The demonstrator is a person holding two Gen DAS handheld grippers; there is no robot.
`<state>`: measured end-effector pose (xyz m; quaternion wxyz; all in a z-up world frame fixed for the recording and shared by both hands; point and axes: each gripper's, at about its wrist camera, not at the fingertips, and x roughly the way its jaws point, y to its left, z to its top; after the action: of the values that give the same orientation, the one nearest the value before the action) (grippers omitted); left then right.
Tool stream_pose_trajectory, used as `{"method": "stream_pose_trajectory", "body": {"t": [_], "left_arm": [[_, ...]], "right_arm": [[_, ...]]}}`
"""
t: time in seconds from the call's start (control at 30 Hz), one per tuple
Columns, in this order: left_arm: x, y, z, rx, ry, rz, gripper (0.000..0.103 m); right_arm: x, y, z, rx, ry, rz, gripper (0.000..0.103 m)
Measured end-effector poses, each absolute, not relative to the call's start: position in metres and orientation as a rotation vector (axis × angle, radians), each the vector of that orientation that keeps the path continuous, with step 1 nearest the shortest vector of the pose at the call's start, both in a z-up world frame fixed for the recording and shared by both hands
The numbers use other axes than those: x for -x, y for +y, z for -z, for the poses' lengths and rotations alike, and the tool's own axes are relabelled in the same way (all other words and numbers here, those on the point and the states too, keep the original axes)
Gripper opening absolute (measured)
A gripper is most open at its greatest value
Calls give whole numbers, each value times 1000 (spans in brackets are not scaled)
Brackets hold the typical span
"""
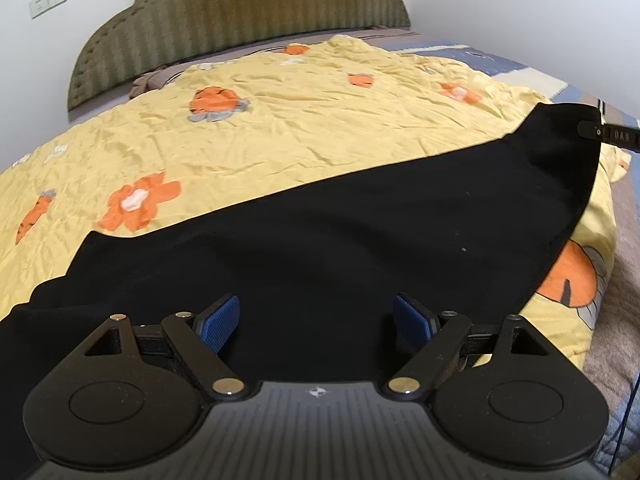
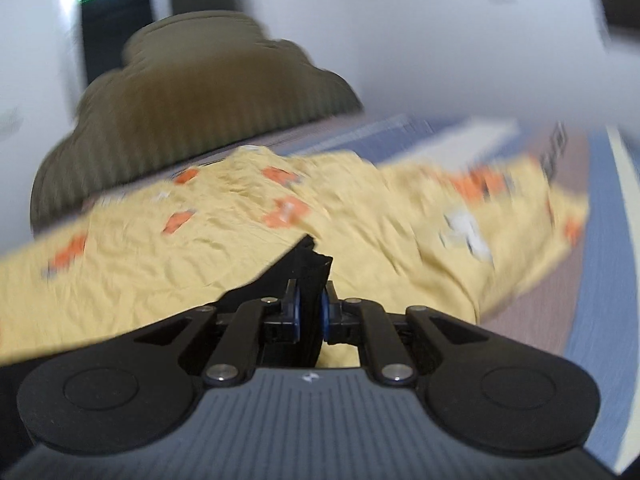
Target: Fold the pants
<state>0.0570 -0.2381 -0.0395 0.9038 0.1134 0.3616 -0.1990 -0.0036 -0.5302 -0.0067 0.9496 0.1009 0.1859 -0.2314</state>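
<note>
Right gripper (image 2: 310, 312) clamps the black fabric pants (image 1: 340, 248) corner; left gripper (image 1: 316, 320), jaws spread, likely must grasp the hem at 6 o'clock.

The black pants (image 1: 340, 240) lay spread across the near part of the yellow flowered sheet (image 1: 280, 120), running from the lower left up to the far right. Over the near edge of the pants the left gripper (image 1: 316, 320) hung with its blue-padded fingers (image 1: 218, 322) wide apart and nothing between them. At the pants' far right corner the cloth rose to a point where the right gripper (image 1: 608, 134) met it. Beyond the sheet stood a green striped headboard (image 1: 240, 12) against a white wall (image 1: 500, 0).
</note>
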Motion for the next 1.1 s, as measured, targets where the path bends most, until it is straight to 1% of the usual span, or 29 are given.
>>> {"method": "stream_pose_trajectory", "body": {"t": [0.13, 0.5, 0.7, 0.93, 1.0, 1.07, 1.1], "left_arm": [[-61, -224, 37, -202, 741, 364, 84], [-76, -163, 35, -79, 768, 195, 84], [-76, -137, 38, -30, 791, 146, 84], [-75, -127, 37, -14, 786, 131, 84], [-75, -127, 38, -19, 789, 133, 84], [-75, -126, 38, -23, 789, 132, 84], [-75, -125, 37, -22, 788, 131, 84]], "right_arm": [[-7, -490, -2, -30, 377, 413, 11], [-8, -336, -2, 285, 333, 80, 10], [2, -258, 18, 395, 359, -119, 10], [11, -221, 33, 462, 413, -206, 11], [11, -221, 38, 475, 475, -227, 14], [16, -220, 40, 495, 494, -245, 22], [20, -221, 38, 499, 494, -263, 24]]}}
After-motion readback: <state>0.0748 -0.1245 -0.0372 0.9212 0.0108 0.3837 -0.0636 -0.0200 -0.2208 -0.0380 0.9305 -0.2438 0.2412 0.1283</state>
